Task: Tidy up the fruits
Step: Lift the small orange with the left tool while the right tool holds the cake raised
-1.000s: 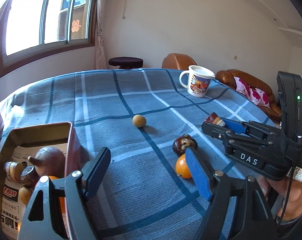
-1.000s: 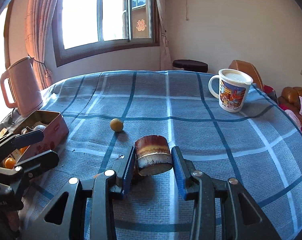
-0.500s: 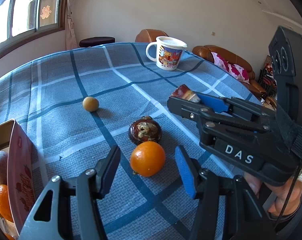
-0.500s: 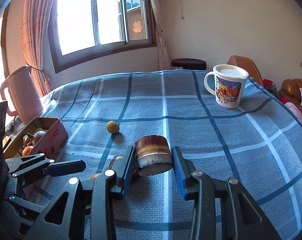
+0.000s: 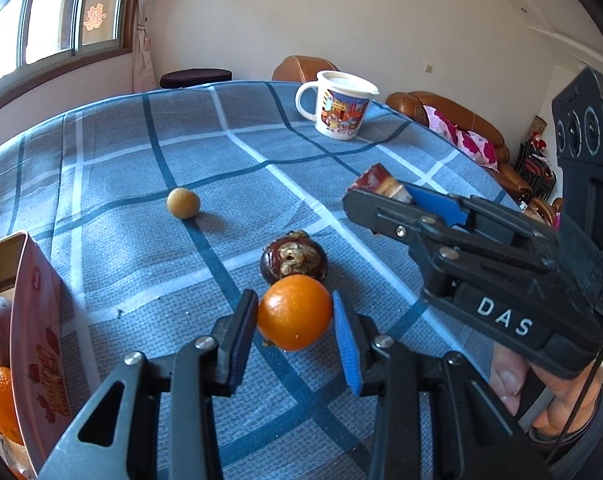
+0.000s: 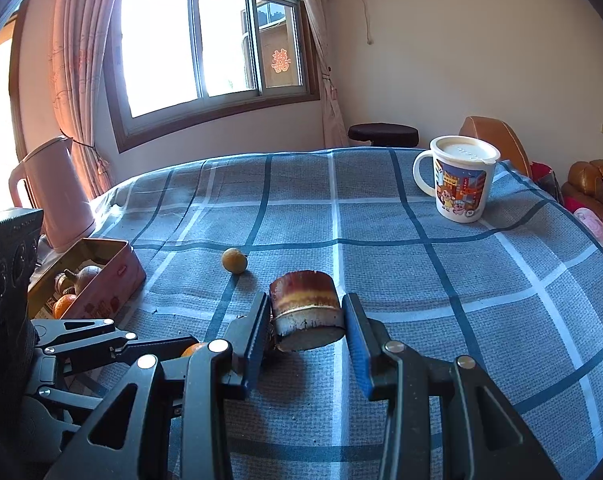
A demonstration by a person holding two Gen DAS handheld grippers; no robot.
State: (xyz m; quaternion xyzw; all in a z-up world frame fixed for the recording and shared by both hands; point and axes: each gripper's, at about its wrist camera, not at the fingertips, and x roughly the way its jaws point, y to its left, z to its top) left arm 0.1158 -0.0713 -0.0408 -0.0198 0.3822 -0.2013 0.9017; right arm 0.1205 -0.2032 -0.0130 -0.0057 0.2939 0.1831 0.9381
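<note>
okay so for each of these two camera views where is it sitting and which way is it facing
Left wrist: on the left gripper, looking down at the orange between its jaws; a hand shows.
Right wrist: on the right gripper, facing the window, jaws on a brown chunk.
Shared: mug, small yellow fruit, tin.

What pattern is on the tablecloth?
Blue-grey tablecloth with a dark-blue and white windowpane check; clearest in the right wrist view.
</note>
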